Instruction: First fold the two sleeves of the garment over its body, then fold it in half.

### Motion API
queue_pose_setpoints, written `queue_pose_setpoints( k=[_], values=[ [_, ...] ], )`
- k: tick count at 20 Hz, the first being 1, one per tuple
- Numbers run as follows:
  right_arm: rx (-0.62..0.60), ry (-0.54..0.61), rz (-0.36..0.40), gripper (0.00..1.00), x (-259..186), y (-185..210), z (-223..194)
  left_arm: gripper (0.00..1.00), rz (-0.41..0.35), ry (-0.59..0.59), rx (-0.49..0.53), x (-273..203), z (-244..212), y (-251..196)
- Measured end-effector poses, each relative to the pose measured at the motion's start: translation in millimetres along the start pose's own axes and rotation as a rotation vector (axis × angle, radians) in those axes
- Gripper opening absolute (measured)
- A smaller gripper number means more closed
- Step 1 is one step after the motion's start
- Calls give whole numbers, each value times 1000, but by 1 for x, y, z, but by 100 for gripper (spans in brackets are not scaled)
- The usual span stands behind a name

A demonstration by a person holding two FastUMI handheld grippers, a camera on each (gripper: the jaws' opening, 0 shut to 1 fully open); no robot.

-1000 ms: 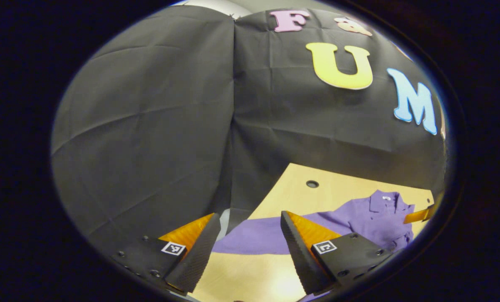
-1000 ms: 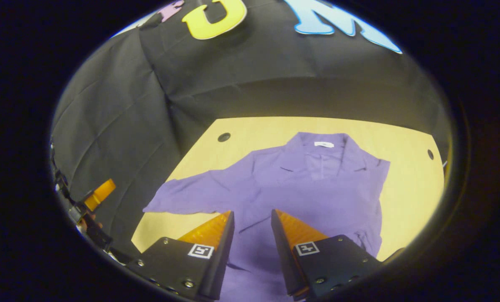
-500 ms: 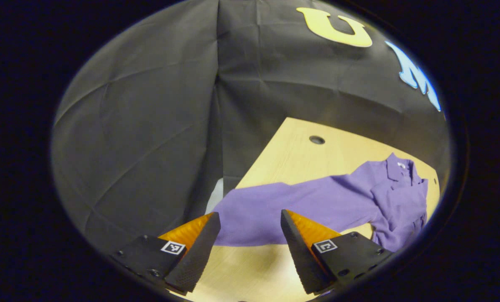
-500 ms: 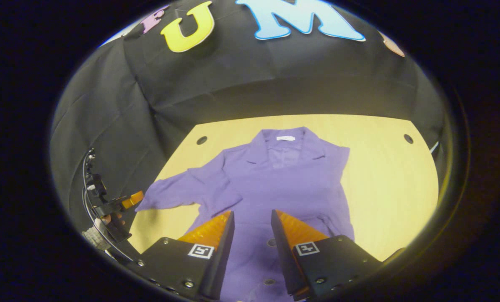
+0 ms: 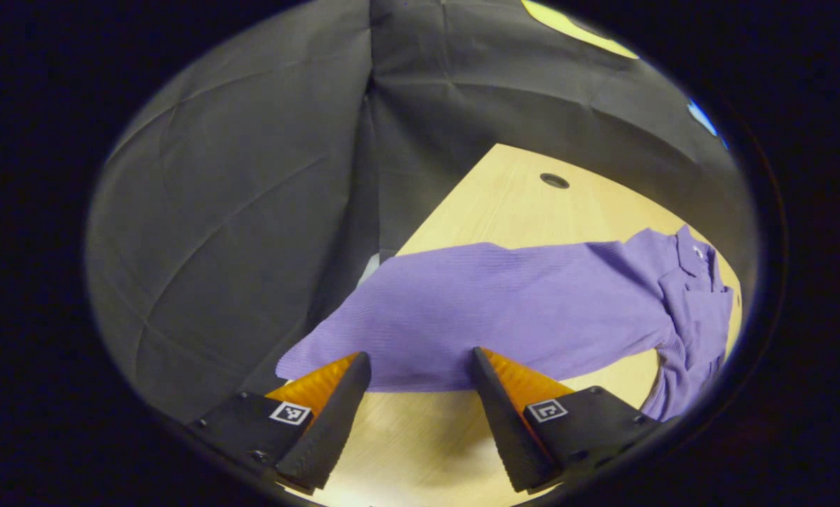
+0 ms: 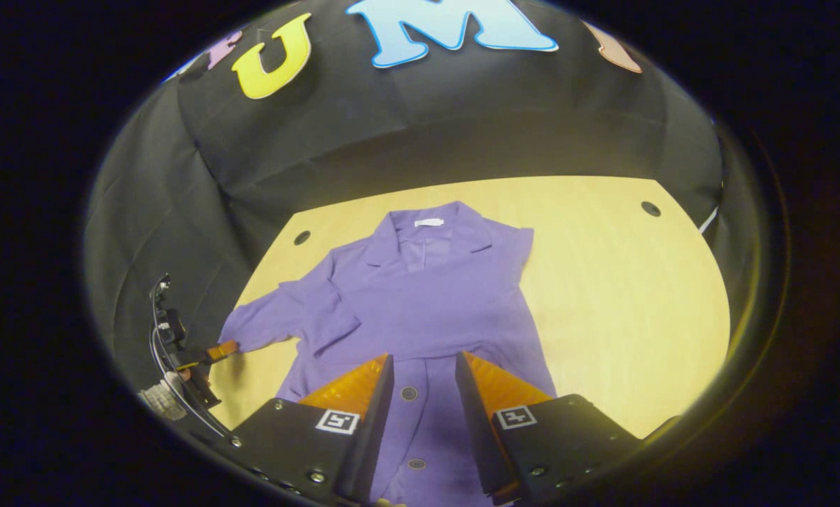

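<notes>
Tabletop (image 6: 624, 282): light wood, cable holes at the far corners, black cloth wall behind.

Garment (image 6: 427, 296): purple collared shirt, flat on the tabletop, collar toward the far wall, button placket toward the near edge. In the right gripper view its right sleeve looks already folded in over the body; right edge runs straight. Left sleeve (image 5: 476, 317) lies spread out sideways toward the left edge of the tabletop, cuff end hanging slightly past the edge.

Right hand-held gripper (image 6: 423, 373): fingers apart, moderate gap, holds nothing. It hovers over the lower front of the garment, pointing along the placket toward the collar. Two buttons visible in the gap between the fingers. Can't tell if the fingertips touch the cloth.

Left hand-held gripper (image 5: 420, 366): wide open, nothing between the fingers. Pointing across the tabletop, angled down, fingertips right at the near hem of the left sleeve; the sleeve spans the gap just beyond the tips. Contact with cloth looks close, can't confirm. The body of the garment lies off to its far right.

In the right gripper view the left hand-held gripper (image 6: 215, 350) shows small at the left edge, orange finger just beside the sleeve cuff, with the person's hand (image 6: 180, 373) holding it behind.
</notes>
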State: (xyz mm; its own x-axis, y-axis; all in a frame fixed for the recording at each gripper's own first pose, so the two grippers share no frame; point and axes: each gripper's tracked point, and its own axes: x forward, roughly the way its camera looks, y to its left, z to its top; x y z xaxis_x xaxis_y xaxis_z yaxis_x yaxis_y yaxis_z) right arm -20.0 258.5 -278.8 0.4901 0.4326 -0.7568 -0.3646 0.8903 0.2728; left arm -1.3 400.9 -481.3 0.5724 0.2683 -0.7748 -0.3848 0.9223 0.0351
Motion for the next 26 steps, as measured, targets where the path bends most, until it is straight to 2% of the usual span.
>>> queue_pose_setpoints(
  k=[1,4,6,11,12,14,17,26],
  values=[
    [3,2,0,56,1,-1,0,98,-3,5,1,1,-1,-1],
    [4,9,5,56,3,-1,-2,94,-13,6,9,1,-1,-6],
    [2,15,10,56,4,-1,-4,81,-27,-6,17,3,-2,-16],
    [0,23,20,56,3,1,-8,14,0,-20,-5,5,1,-28],
    [2,22,21,56,3,1,-8,14,6,-4,-18,4,2,-28],
    [10,22,22,56,0,0,-9,6,12,19,-39,3,2,-30],
    [24,14,24,56,-5,-4,-8,6,49,16,15,-4,9,-33],
    [98,-32,13,56,-22,-29,-12,6,-126,-142,158,-85,77,-129]
  ],
)
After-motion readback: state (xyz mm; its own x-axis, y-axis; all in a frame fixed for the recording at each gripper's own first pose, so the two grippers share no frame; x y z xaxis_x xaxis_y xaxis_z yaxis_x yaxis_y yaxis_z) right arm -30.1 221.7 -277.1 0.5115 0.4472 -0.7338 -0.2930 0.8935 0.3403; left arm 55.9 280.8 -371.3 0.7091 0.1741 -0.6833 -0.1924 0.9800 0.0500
